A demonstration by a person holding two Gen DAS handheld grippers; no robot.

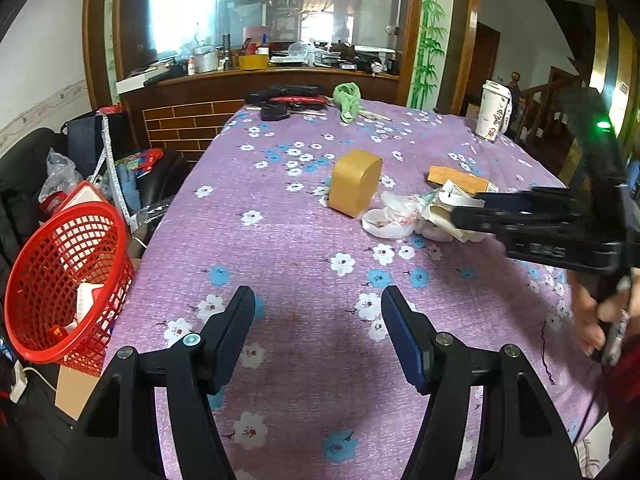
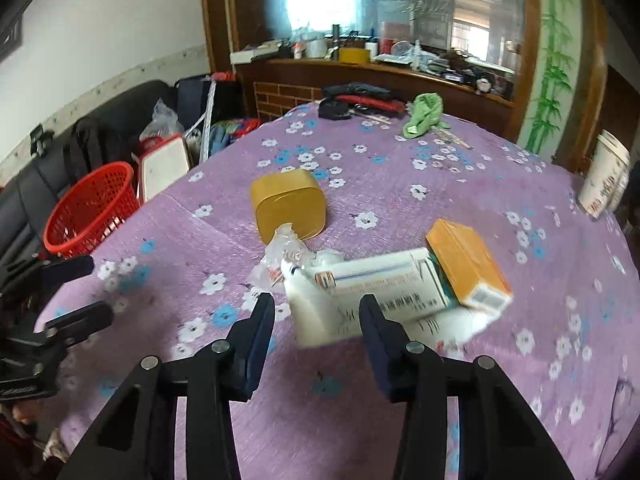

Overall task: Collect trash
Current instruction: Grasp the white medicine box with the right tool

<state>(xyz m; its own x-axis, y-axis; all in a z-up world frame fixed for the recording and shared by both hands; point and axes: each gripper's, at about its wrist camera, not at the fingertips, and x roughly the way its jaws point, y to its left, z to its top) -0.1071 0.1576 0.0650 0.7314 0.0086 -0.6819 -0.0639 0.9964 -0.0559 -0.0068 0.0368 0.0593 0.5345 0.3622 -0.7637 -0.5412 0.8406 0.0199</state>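
right gripper (image 2: 316, 320) is being closed around white carton (image 2: 320, 316), lower centre, contact unclear | left gripper (image 1: 318, 312) is being held open, empty | red basket (image 1: 64, 280), lower left, is being kept beside table for drop-off

Both wrist views look down-forward across purple tablecloth (image 1: 300, 248); share yellow box (image 1: 354, 182), red basket (image 2: 94, 210).

left gripper (image 1: 318, 312) — jaws apart, empty | right gripper (image 2: 316, 316) — jaws narrower, angled down
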